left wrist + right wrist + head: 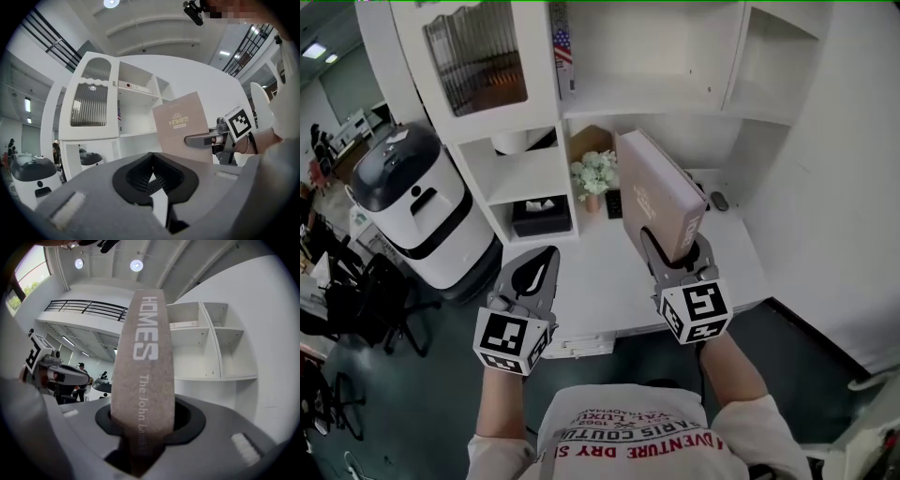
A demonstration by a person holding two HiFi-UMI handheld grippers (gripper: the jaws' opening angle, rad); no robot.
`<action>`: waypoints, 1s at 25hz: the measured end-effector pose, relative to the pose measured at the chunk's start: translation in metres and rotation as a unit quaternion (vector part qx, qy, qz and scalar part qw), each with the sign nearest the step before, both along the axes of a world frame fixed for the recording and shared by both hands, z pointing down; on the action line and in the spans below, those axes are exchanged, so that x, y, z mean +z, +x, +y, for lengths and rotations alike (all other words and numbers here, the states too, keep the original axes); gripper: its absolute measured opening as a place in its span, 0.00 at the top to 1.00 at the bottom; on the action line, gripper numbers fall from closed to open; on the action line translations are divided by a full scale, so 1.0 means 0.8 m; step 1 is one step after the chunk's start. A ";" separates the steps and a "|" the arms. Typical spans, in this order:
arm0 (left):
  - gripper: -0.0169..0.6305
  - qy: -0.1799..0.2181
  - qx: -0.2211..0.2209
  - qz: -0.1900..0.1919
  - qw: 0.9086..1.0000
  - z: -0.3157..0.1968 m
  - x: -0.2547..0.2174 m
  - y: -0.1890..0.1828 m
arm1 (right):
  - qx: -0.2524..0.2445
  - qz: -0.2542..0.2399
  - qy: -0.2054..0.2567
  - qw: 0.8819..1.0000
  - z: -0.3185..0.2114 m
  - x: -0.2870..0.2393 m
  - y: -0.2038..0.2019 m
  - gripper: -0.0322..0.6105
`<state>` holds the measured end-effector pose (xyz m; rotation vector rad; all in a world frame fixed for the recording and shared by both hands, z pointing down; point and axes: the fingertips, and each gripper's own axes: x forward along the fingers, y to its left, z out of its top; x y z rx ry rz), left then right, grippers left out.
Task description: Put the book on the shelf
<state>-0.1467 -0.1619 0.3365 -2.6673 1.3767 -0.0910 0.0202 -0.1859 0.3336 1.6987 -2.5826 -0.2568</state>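
A thick beige book (656, 192) with "HOMES" on its cover stands upright in my right gripper (675, 248), which is shut on its lower end above the white desk (609, 291). In the right gripper view the book's spine (143, 376) rises from between the jaws of the right gripper (143, 427). The white shelf unit (647, 94) stands just behind the book, and its open compartments (206, 348) show to the right of the spine. My left gripper (546, 255) hovers to the left of the book, shut and holding nothing. The left gripper (152, 180) sees the book (183, 126) from the side.
A white machine with a black top (412, 202) stands on the floor at the left. A ribbed glass cabinet door (478, 56), a black tissue box (542, 216), a pot of white flowers (595, 173) and a small dark mouse-like object (719, 200) sit in or under the shelf unit.
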 end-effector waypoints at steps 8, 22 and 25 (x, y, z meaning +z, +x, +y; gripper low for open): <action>0.96 0.034 0.044 0.017 0.998 -0.037 -0.047 0.022 | 0.034 0.003 0.027 0.999 -0.046 -0.079 0.004 0.67; 0.96 0.057 0.043 0.006 0.997 -0.106 -0.067 0.038 | 0.051 0.050 0.102 0.992 -0.188 -0.231 -0.020 0.67; 0.96 0.060 0.033 0.005 0.998 -0.124 -0.071 0.031 | 0.049 0.067 0.107 0.991 -0.214 -0.242 -0.029 0.67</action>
